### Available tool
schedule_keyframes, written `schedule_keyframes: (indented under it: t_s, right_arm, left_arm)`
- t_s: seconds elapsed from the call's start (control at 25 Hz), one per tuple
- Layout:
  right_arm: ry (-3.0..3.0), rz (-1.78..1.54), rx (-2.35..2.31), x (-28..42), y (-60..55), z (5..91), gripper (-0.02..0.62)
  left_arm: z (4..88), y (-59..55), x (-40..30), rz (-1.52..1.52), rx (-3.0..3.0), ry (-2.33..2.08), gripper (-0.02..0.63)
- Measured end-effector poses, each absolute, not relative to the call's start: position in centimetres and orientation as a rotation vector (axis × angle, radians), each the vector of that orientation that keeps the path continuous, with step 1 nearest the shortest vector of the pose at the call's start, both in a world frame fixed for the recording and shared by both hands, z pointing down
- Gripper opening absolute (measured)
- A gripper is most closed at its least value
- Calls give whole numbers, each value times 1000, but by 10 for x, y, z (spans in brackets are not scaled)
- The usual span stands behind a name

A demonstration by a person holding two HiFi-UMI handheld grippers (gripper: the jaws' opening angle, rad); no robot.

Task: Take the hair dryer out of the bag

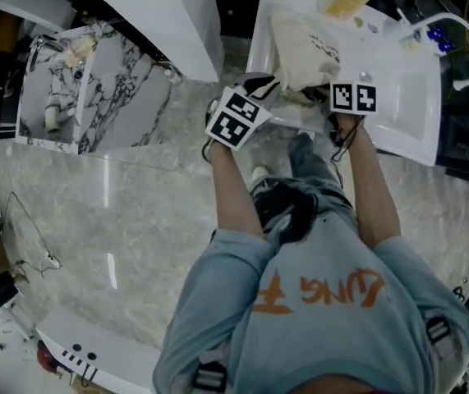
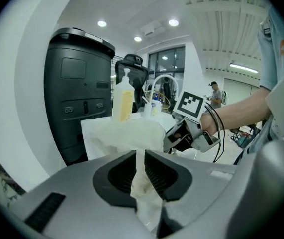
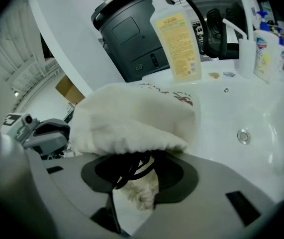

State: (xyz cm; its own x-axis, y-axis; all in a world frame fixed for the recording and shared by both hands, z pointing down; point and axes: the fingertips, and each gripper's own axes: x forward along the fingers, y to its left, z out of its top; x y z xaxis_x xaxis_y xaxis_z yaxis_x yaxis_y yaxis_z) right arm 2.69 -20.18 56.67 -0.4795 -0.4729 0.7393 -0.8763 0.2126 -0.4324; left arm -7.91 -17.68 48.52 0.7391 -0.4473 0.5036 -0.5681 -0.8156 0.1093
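A cream drawstring bag (image 1: 304, 52) lies on the white sink counter (image 1: 406, 105). My left gripper (image 2: 140, 171) is shut on a fold of the bag's cloth (image 2: 127, 133) at its near left edge. In the head view that gripper (image 1: 268, 86) reaches the bag from the left. My right gripper (image 3: 134, 176) sits under the bag's gathered mouth (image 3: 132, 118). A black cord (image 3: 129, 168) and a scrap of cream cloth hang between its jaws, which stand apart. The hair dryer's body is hidden inside the bag.
A yellow soap bottle (image 3: 176, 39) stands behind the bag, with a black bin (image 3: 127, 39) to its left. A curved tap (image 1: 456, 31) and blue-and-white bottles (image 3: 263, 51) are at the right. The basin's drain (image 3: 243, 136) lies right of the bag.
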Motion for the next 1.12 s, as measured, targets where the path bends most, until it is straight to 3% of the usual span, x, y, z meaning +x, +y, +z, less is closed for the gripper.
schedule_keyframes:
  t_s: [0.4, 0.6, 0.8, 1.0, 1.12]
  right_arm:
    - [-2227, 952, 936, 48, -178, 528, 169]
    - [-2265, 709, 763, 63, -159, 518, 164]
    - [-2280, 469, 579, 76, -144, 510, 163]
    - [-2270, 360, 463, 89, -135, 502, 161]
    - [-2255, 316, 411, 95, -131, 496, 161]
  left_arm:
    - [486, -211, -92, 529, 2552, -1044, 49]
    - [500, -226, -102, 741, 2510, -1210, 53]
    - [513, -239, -110, 752, 2430, -1251, 133]
    - [516, -270, -120, 675, 2390, -1278, 155]
    - [526, -290, -125, 801, 2397, -1262, 167]
